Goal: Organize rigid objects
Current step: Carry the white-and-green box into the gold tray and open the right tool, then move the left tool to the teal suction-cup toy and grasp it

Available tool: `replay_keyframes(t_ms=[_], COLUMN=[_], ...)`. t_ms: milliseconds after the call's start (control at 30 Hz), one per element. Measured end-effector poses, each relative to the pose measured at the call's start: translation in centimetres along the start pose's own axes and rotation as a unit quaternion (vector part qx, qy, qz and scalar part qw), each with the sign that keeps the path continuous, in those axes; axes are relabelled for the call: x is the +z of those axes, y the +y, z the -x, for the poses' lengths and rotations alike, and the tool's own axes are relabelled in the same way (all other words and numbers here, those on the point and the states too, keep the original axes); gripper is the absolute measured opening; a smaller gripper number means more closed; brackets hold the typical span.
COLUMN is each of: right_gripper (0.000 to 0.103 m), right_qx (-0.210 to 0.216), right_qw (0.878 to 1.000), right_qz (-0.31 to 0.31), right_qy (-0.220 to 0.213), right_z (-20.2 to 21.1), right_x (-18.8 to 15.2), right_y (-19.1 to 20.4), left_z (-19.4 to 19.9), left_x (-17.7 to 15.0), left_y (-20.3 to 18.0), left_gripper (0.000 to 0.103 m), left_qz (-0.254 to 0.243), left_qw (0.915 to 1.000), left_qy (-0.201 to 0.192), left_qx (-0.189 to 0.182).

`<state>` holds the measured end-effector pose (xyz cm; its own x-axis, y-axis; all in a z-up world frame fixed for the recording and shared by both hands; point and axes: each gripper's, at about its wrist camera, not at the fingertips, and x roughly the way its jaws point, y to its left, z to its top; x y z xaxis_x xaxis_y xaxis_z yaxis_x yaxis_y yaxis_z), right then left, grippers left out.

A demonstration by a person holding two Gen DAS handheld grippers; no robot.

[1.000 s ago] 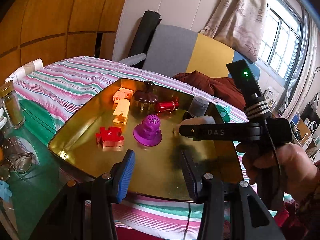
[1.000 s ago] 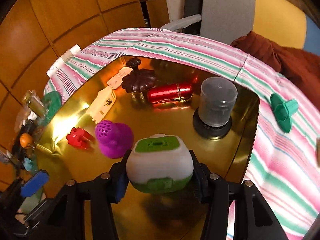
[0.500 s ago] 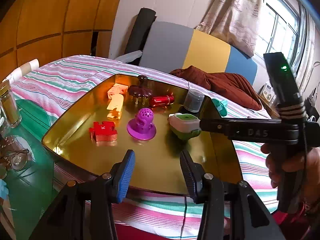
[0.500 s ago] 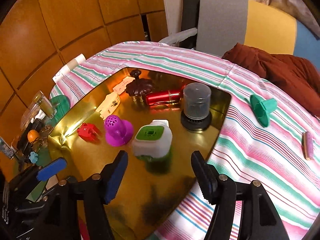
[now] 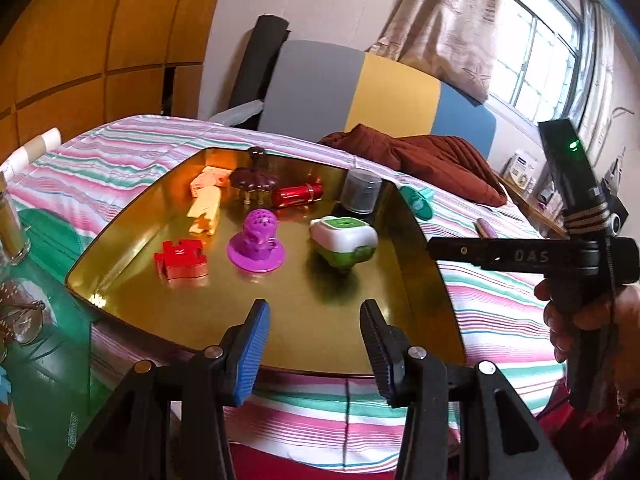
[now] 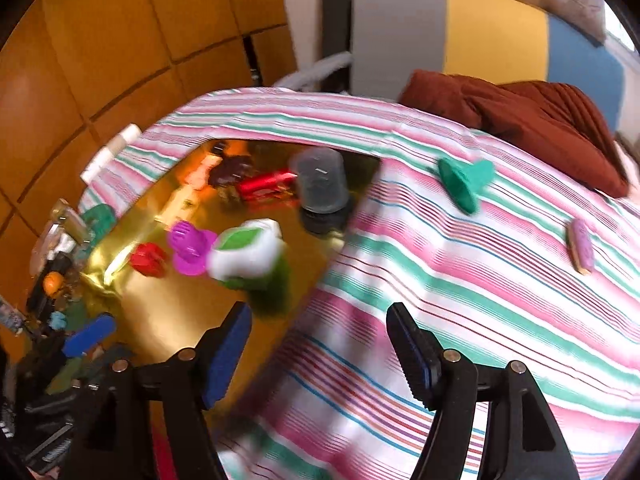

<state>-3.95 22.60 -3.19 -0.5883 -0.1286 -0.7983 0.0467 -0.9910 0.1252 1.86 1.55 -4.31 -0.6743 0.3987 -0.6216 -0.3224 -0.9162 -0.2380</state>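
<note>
A gold tray (image 5: pixel 360 320) (image 6: pixel 160 312) lies on the striped cloth. On it sit a white-and-green case (image 5: pixel 344 240) (image 6: pixel 244 254), a purple toy (image 5: pixel 258 240), a red puzzle piece (image 5: pixel 180 258), a red cylinder (image 5: pixel 297 195), a grey canister (image 5: pixel 362 192) (image 6: pixel 320 184), cream blocks and a dark brown piece. A teal funnel-shaped piece (image 6: pixel 464 184) (image 5: pixel 418 202) and a small mauve bar (image 6: pixel 580 246) lie on the cloth right of the tray. My left gripper (image 5: pixel 314 344) is open and empty at the tray's near edge. My right gripper (image 6: pixel 320 348) is open and empty over the tray's right rim.
A striped cloth (image 6: pixel 460 280) covers the table. A brown cloth heap (image 6: pixel 540 120) and a grey, yellow and blue backrest stand behind. A jar (image 5: pixel 12 224), glasses (image 5: pixel 24 320) and clutter sit at the left. The right gripper's body and hand (image 5: pixel 580 280) show at right.
My right gripper let go of the white-and-green case onto the tray, opened, and drew back to the right. My left gripper pulled back a little.
</note>
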Motion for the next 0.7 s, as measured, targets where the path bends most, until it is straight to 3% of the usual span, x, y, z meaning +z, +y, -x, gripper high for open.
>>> replay_keyframes(t_ms=[233, 433, 700], right_gripper=[0.071, 0.071, 0.072], right_qx=[-0.063, -0.086, -0.112], right_qw=[0.997, 0.991, 0.988], right_qz=[-0.041, -0.088, -0.094], right_qy=[0.030, 0.048, 0.056], right_z=[0.0, 0.3, 0.5], right_x=[-1.6, -2.7, -2.5], right_y=[-5.0, -9.3, -12.8], left_z=[0.2, 0.2, -0.1], left_x=[-0.2, -0.4, -0.6], left_y=[-2.1, -4.1, -6.6], left_gripper=[0.047, 0.047, 0.047], left_qz=[-0.037, -0.075, -0.117], left_qw=[0.9993, 0.9970, 0.9928], left_qy=[-0.001, 0.001, 0.007], left_qx=[-0.012, -0.020, -0.024])
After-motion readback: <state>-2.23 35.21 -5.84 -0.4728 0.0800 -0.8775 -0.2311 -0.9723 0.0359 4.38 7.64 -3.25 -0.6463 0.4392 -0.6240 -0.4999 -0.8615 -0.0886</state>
